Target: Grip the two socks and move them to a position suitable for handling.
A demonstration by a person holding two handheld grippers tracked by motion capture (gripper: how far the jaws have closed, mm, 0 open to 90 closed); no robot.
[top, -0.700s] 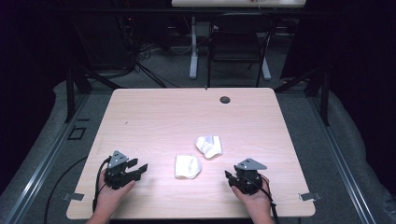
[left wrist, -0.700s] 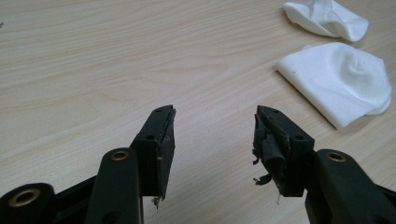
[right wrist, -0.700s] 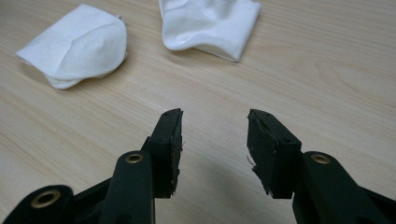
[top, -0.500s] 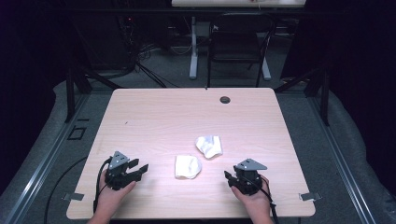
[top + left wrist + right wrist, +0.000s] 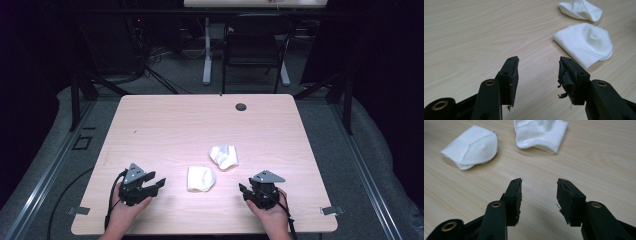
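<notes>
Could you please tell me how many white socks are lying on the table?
2. The nearer sock lies between the two grippers; the farther sock lies just beyond it, toward the right. None seems hidden.

Your high view looks forward and down over the whole table (image 5: pixel 165 120); both gripper views sit low and close, sharing the two white cloths (image 5: pixel 586 42).

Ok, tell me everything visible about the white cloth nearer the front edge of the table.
The nearer white cloth is a small, soft-looking fabric piece, folded over into a rounded, puffed pad with layered edges showing at one side. It lies flat on the light wooden table, between the two hands, close to a second white cloth but apart from it. Nothing touches it but the tabletop.
</notes>
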